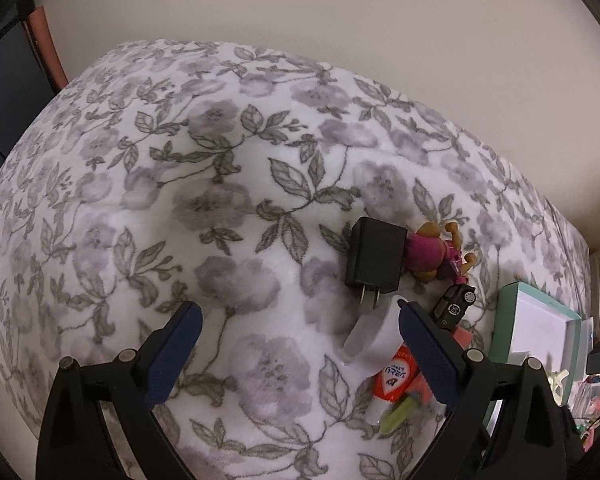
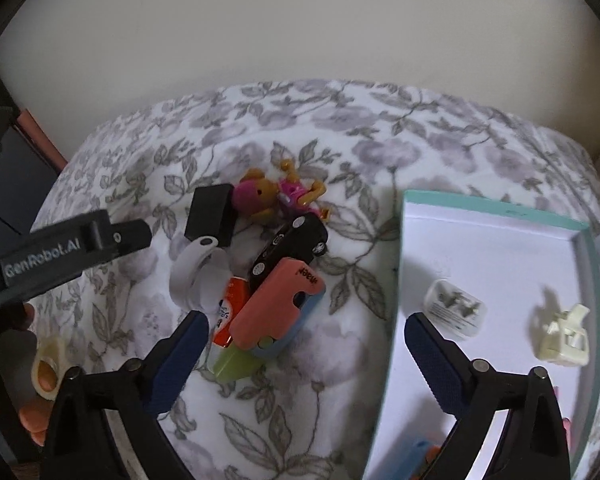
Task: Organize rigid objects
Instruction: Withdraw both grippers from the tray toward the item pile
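Both tongs (image 1: 300, 350) (image 2: 306, 354) spread wide over black boxy charger (image 1: 374, 256), prongs outward.

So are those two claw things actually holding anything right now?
No. The left gripper and right gripper are both open, with nothing between their fingers.

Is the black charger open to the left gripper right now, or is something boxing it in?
Probably yes. The left gripper is open, and the black charger lies on top of the blanket. Only the pink toy figure touches its far side.
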Demonstrator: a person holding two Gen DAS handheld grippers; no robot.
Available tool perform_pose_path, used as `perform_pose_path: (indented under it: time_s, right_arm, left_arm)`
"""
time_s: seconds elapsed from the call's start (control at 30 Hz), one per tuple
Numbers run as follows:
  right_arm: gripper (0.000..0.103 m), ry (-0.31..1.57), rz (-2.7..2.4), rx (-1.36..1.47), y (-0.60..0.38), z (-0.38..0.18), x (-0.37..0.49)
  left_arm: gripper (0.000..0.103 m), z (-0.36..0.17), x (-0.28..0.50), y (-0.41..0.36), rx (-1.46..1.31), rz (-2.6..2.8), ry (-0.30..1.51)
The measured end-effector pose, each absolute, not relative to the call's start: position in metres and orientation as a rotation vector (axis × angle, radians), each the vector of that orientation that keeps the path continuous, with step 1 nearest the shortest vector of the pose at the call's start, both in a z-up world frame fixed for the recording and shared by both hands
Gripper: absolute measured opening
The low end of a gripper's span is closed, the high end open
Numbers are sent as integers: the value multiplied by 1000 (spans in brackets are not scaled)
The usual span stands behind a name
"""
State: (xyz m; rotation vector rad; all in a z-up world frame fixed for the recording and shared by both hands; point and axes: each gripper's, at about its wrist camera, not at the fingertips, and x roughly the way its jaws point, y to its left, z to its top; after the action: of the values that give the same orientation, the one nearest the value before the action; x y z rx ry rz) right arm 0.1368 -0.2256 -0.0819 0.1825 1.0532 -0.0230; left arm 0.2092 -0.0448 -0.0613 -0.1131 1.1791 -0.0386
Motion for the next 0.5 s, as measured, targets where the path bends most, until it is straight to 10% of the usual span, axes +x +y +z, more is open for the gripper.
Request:
perform_pose_path:
  time_s: [0.5]
  right_arm:
    - [81, 1100, 17, 275, -227, -110, 156]
  left_arm:
    - [80, -86, 215, -80, -46, -148, 1238]
